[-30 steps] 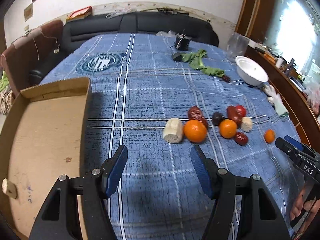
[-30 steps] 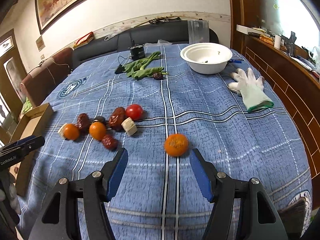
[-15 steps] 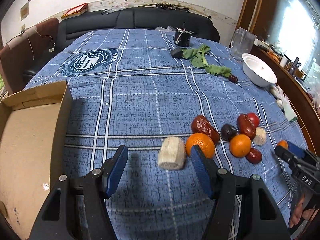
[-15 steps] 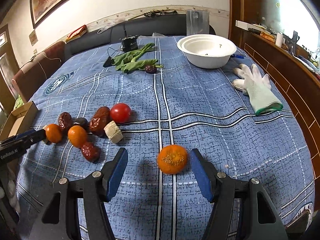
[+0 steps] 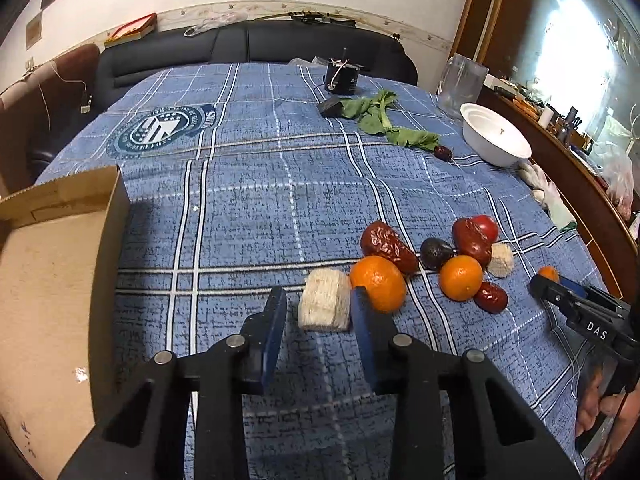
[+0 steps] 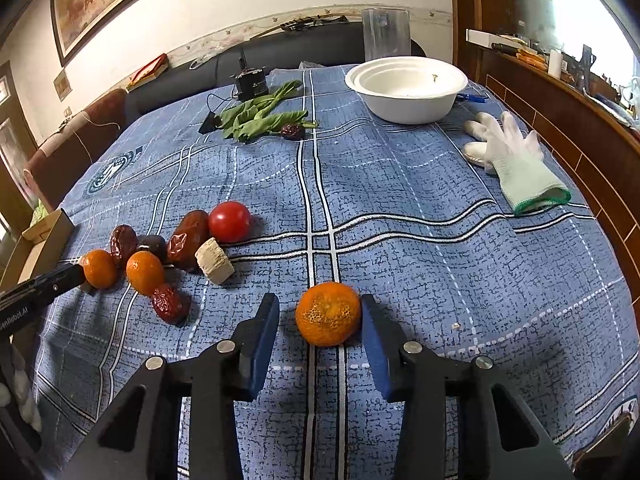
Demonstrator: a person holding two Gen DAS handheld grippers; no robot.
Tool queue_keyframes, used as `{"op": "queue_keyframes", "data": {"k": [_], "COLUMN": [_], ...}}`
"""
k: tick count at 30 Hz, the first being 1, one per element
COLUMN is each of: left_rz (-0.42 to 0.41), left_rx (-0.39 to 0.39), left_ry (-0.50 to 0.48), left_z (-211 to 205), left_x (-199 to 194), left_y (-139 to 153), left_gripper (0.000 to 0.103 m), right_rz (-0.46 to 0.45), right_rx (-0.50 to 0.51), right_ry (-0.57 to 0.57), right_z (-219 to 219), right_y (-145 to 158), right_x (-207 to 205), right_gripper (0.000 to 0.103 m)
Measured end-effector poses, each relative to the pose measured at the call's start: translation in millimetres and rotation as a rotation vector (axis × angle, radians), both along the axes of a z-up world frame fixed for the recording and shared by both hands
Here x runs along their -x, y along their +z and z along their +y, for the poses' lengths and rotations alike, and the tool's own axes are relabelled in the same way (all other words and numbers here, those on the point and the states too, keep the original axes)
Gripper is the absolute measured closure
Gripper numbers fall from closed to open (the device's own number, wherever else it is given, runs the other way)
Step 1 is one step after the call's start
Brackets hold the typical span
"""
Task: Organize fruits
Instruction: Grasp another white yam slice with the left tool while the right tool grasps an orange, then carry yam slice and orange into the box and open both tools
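A pale corn-cob piece point(image 5: 323, 305) lies between the fingers of my left gripper point(image 5: 318, 312), which is open around it with gaps on both sides. An orange point(image 5: 378, 288) touches the piece on its right. More fruit lies beyond: red dates point(image 5: 388, 246), a dark fruit point(image 5: 436, 253), a second orange point(image 5: 461, 278), a tomato point(image 5: 486, 227). My right gripper point(image 6: 320, 320) is open with a lone orange point(image 6: 328, 314) between its fingers, not pinched. The fruit cluster point(image 6: 168, 246) lies to its left.
An open cardboard box point(image 5: 52, 280) stands at the left table edge. A white bowl point(image 6: 406, 88), a white glove point(image 6: 516, 164), green leaves point(image 6: 260, 116) with a date, and a black device point(image 6: 250, 82) lie at the far side.
Both grippers moved forward and down. The corn-cob piece now lies between my left fingers and the lone orange between my right fingers. The jaws have narrowed somewhat.
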State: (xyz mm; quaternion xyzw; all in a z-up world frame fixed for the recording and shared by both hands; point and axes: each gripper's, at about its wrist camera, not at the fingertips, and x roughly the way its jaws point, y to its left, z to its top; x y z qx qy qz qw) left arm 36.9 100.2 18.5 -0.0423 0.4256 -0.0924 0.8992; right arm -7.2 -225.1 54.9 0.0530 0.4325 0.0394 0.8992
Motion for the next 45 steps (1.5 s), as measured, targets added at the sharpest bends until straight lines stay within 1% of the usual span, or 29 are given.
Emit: {"op": "queue_keyframes", "data": {"k": [3, 5, 6, 7, 8, 10, 12, 17, 22, 25, 27, 30, 32, 35, 38, 43, 45], "left_rz": [0.022, 0.014, 0.012, 0.017, 0.015, 0.014, -0.005, -0.071, -0.101, -0.113, -0.121, -0.12, -0.111, -0.093, -0.077, -0.031, -0.019], "left_rx": [-0.003, -0.015, -0.013, -0.001, -0.003, -0.01, 0.003, 0.048, 0.087, 0.081, 0.076, 0.046, 0.029, 0.003, -0.016, -0.012, -0.003], "left_ry": [0.0, 0.0, 0.001, -0.009, -0.007, 0.001, 0.012, 0.046, 0.127, 0.229, 0.295, 0.418, 0.471, 0.497, 0.487, 0.475, 0.471], "left_z": [-2.3, -4.0, -3.7, -3.2, -2.8, -1.8, 2.0, 19.5, 59.6, 102.5, 128.7, 175.9, 199.4, 221.2, 232.9, 246.1, 250.4], "left_x": [-5.4, -7.0, -7.1, -6.9, -5.9, -2.1, 6.2, 33.3, 65.0, 85.8, 97.9, 115.1, 122.5, 125.7, 119.8, 110.6, 110.7], "left_y": [-6.5, -6.9, -7.1, -7.6, -7.1, -5.2, 1.8, 31.2, 50.0, 57.1, 59.4, 59.0, 56.7, 52.6, 47.6, 34.1, 28.4], "left_gripper": [0.067, 0.068, 0.075, 0.078, 0.078, 0.078, 0.078, 0.078, 0.078, 0.078, 0.078, 0.078, 0.078, 0.078, 0.078, 0.078, 0.078], "right_rz": [0.0, 0.0, -0.001, 0.0, 0.001, 0.006, 0.008, -0.022, -0.044, -0.062, -0.072, -0.074, -0.07, -0.055, -0.049, -0.011, 0.008], "right_rx": [-0.001, -0.004, -0.004, -0.004, -0.002, 0.004, -0.003, 0.009, -0.026, -0.061, -0.08, -0.105, -0.114, -0.13, -0.106, -0.052, -0.037], "right_ry": [0.004, 0.004, 0.001, -0.002, -0.004, 0.001, 0.007, 0.031, 0.071, 0.135, 0.198, 0.313, 0.394, 0.501, 0.584, 0.667, 0.679], "right_z": [0.2, -0.3, -0.9, -1.0, -1.1, -0.3, 0.9, 10.3, 32.8, 61.5, 90.0, 140.2, 179.0, 233.5, 283.2, 345.2, 356.9], "right_y": [0.0, 0.0, 0.0, 0.3, 0.6, 1.6, 3.9, 19.4, 38.9, 53.0, 61.1, 69.4, 73.4, 74.6, 69.6, 46.7, 36.1], "right_x": [-0.7, -1.2, -1.0, -1.1, -1.1, 0.5, 4.0, 19.8, 32.8, 39.2, 43.5, 47.3, 49.2, 51.5, 54.1, 53.6, 50.7], "right_gripper": [0.059, 0.06, 0.063, 0.066, 0.07, 0.071, 0.071, 0.071, 0.071, 0.07, 0.07, 0.07, 0.07, 0.07, 0.07, 0.069, 0.069]}}
